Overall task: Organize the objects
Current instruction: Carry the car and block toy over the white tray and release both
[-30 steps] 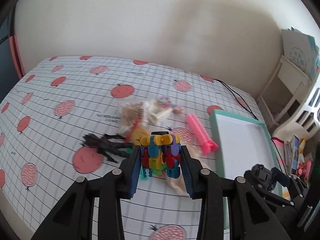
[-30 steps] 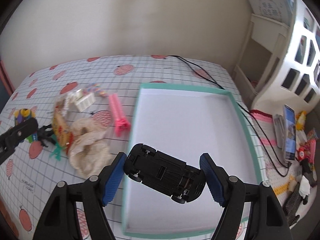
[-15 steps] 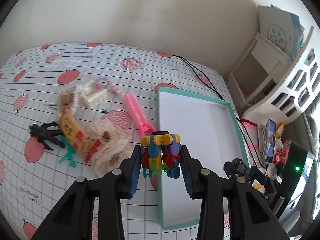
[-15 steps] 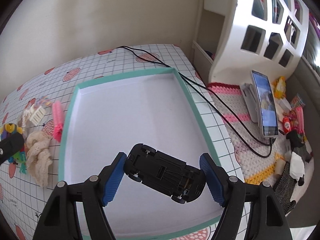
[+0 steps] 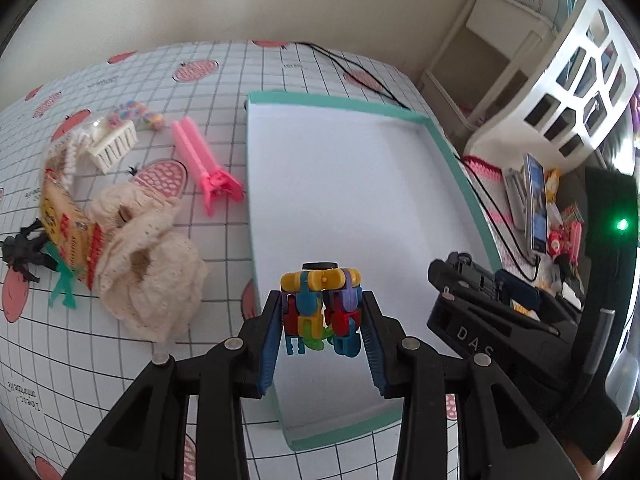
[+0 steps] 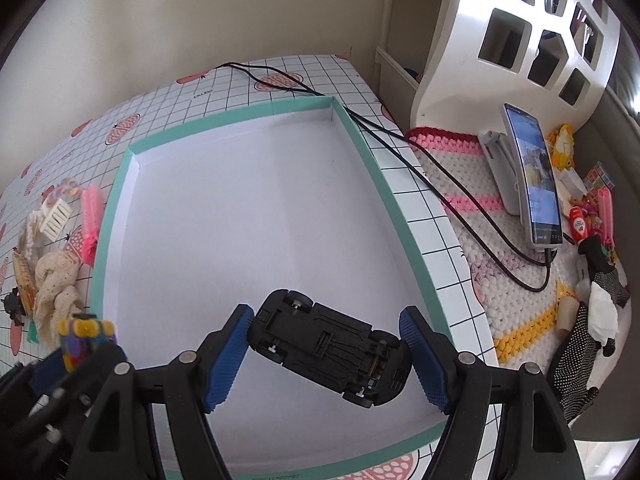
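Note:
My left gripper (image 5: 320,330) is shut on a multicoloured block toy (image 5: 320,308), held above the near left part of the teal-rimmed white tray (image 5: 340,100). My right gripper (image 6: 326,354) is shut on a black toy car (image 6: 328,346), underside up, hanging over the near right part of the tray (image 6: 232,120). The right gripper also shows in the left wrist view as a black body with the car (image 5: 472,270) at the tray's right rim. The tray's floor is bare.
Left of the tray lie a pink clip (image 5: 204,164), a cream lace cloth (image 5: 148,256), a white comb-like piece (image 5: 114,146), a yellow packet (image 5: 60,216) and a black figure (image 5: 20,248). A black cable (image 6: 420,168), a phone on its stand (image 6: 536,184) and a white shelf (image 6: 520,32) are right.
Both grippers have moved right and forward over the tray, still holding their toys. The loose pile has slid left in both views.

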`<state>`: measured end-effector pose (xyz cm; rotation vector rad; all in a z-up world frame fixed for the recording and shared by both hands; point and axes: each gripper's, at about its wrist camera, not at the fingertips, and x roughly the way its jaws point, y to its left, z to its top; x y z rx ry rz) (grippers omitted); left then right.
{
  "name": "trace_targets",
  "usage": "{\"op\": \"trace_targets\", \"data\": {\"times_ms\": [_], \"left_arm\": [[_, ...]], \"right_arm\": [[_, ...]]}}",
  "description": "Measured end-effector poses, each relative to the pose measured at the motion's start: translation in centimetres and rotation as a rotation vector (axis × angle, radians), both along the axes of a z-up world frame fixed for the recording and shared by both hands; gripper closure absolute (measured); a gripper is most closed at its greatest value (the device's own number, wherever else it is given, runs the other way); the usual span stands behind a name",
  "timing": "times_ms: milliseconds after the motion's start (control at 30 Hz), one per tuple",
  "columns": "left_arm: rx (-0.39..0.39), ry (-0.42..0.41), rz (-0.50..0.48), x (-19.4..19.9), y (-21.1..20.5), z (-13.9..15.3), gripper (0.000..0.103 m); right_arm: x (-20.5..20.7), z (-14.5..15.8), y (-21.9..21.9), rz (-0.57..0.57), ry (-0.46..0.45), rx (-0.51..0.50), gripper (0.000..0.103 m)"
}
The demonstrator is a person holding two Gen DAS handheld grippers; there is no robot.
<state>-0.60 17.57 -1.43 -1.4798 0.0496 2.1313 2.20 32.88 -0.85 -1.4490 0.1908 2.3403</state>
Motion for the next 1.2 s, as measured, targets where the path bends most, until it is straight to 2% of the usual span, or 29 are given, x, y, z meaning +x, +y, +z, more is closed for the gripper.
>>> {"op": "trace_targets", "data": {"times_ms": [133,433,633,867,1200], "left_arm": [[-0.028,-0.067,-0.021,0.4,0.7,-1.6,0.064],[-0.065,-0.091,-0.049,1.1,1.4,-2.6,0.064],[-0.081,-0.067,-0.072,1.1,1.7,-2.5,0.062],[-0.081,-0.030,-0.074,0.8,2.0,-1.7,0.057],[0.010,-0.008,0.026,-1.0,-0.4,0.5,0.057]], "right_arm": [[-0.1,-0.1,0.0,0.000,-0.019,0.000,0.025],[-0.6,-0.3,0.1,0.015,-0.050,-0.017,0.025],[-0.6,-0.5,-0.2,0.030,-0.053,-0.027,0.024],[-0.3,0.4,-0.4,0.030,0.001,-0.020,0.022],[0.3,3.4,-0.3,-0.001,0.160,0.007,0.022]]}}
